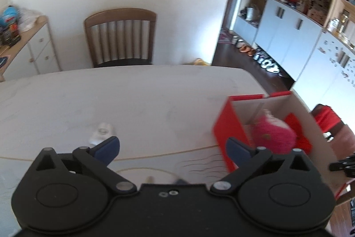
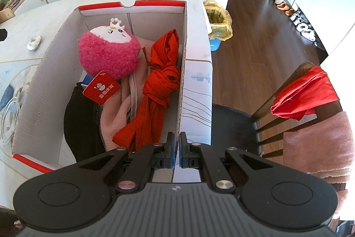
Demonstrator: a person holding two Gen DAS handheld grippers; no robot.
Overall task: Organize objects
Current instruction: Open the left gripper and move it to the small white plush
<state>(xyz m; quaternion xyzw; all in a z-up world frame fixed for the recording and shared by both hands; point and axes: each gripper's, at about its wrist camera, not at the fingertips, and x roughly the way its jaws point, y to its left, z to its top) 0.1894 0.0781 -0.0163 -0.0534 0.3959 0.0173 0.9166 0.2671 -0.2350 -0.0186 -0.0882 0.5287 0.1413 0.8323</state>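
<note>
A red cardboard box (image 2: 184, 41) with a white inside stands on the table's right part. In it lie a pink plush toy (image 2: 108, 52) with a red tag, a knotted red cloth (image 2: 159, 86), a pink fleece (image 2: 117, 117) and a black item (image 2: 79, 117). My right gripper (image 2: 176, 148) is shut on the box's right wall near its front corner. My left gripper (image 1: 172, 148) is open and empty above the table, left of the box (image 1: 228, 123); the plush toy (image 1: 274, 134) shows blurred there. A small white object (image 1: 103, 131) lies on the table just beyond my left finger.
A wooden chair (image 1: 121, 37) stands behind the white table (image 1: 133, 94). A second chair (image 2: 306, 103) at the right carries a red cloth (image 2: 306, 92) and a pink towel (image 2: 319, 148). A cable (image 2: 8, 117) lies left of the box. A yellow-bagged bin (image 2: 218, 21) stands on the floor.
</note>
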